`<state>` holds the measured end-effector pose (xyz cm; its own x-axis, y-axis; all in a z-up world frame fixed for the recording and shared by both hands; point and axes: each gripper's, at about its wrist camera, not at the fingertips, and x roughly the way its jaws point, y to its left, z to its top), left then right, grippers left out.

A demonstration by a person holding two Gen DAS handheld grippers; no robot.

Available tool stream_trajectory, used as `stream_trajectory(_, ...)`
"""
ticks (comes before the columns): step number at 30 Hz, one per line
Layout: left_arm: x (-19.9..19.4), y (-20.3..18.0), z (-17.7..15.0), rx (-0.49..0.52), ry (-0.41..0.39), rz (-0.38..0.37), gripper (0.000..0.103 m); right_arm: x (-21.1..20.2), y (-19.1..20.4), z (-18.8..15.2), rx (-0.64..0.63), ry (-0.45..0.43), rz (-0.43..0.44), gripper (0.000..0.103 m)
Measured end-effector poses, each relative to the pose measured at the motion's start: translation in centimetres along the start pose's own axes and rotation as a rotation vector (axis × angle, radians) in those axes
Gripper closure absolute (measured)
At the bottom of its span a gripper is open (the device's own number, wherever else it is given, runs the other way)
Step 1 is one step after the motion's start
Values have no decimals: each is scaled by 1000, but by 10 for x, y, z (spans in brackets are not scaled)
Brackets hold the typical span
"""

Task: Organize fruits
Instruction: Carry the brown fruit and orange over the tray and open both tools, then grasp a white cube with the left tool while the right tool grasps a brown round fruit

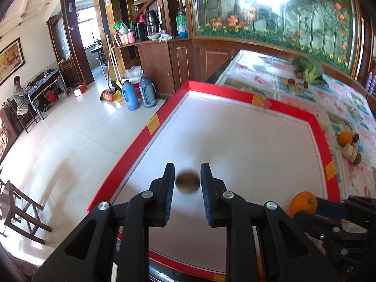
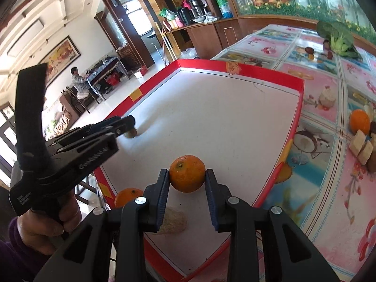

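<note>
white tray floor (image 1: 246,136) lies open ahead; red rim (image 1: 277,105) walls its edges.

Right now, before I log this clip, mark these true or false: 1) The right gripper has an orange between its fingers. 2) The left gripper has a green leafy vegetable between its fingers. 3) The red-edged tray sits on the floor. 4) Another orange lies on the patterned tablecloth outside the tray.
1) True: the orange sits between the fingers of the right gripper.
2) False: the left gripper has a small brown fruit between its fingers; the leafy vegetable lies far off.
3) False: the tray sits on the table.
4) True: a second orange lies on the tablecloth.
</note>
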<state>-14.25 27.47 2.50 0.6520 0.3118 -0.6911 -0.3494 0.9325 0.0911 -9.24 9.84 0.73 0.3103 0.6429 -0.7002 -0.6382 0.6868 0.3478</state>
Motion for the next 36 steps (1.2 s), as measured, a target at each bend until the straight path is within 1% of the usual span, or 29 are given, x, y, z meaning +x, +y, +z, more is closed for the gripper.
stream_trajectory(1, 2, 0, -1, 0, 8, 2, 65, 0, 1, 0, -7, -3, -2, 72)
stream_trajectory(2, 4, -2, 0, 1, 13, 6, 50, 1, -1, 0, -9, -4, 3, 71)
stream_trajectory(3, 5, -4, -1, 8, 16, 18, 42, 0, -1, 0, -9, -5, 10, 69)
stream_trajectory(4, 5, -5, -2, 13, 15, 28, 30, -1, -2, 0, -8, -8, 17, 68)
stream_trajectory(5, 4, -6, -2, 20, 8, 41, 27, -3, -4, 0, -4, -13, 20, 66)
stream_trajectory(7, 3, -7, -1, 30, 1, 53, 26, -9, -9, 0, 8, -29, 27, 63)
stream_trajectory(8, 2, -9, -1, 36, 3, 53, 20, -13, -13, 1, 16, -37, 33, 63)
stream_trajectory(10, 0, -11, 0, 38, 3, 54, 15, -22, -22, 1, 32, -61, 39, 63)
stream_trajectory(12, -1, -14, 2, 44, 0, 49, 13, -30, -31, 2, 44, -83, 33, 63)
stream_trajectory(14, -2, -20, 4, 55, 2, 41, 7, -43, -45, 1, 63, -110, 17, 63)
stream_trajectory(18, -11, -37, 7, 85, -24, 18, 5, -63, -75, 0, 115, -155, -30, 62)
stream_trajectory(20, -17, -46, 10, 99, -38, -3, 0, -73, -91, -1, 144, -179, -54, 62)
stream_trajectory(23, -24, -62, 14, 117, -57, -11, 0, -89, -112, -2, 172, -222, -107, 62)
stream_trajectory(29, -41, -108, 24, 175, -99, -10, 0, -122, -147, -8, 182, -286, -239, 62)
stream_trajectory(31, -44, -128, 29, 207, -96, -30, 0, -132, -157, -10, 190, -306, -280, 62)
stream_trajectory(36, -58, -175, 34, 286, -141, -37, 0, -153, -183, -15, 244, -339, -314, 62)
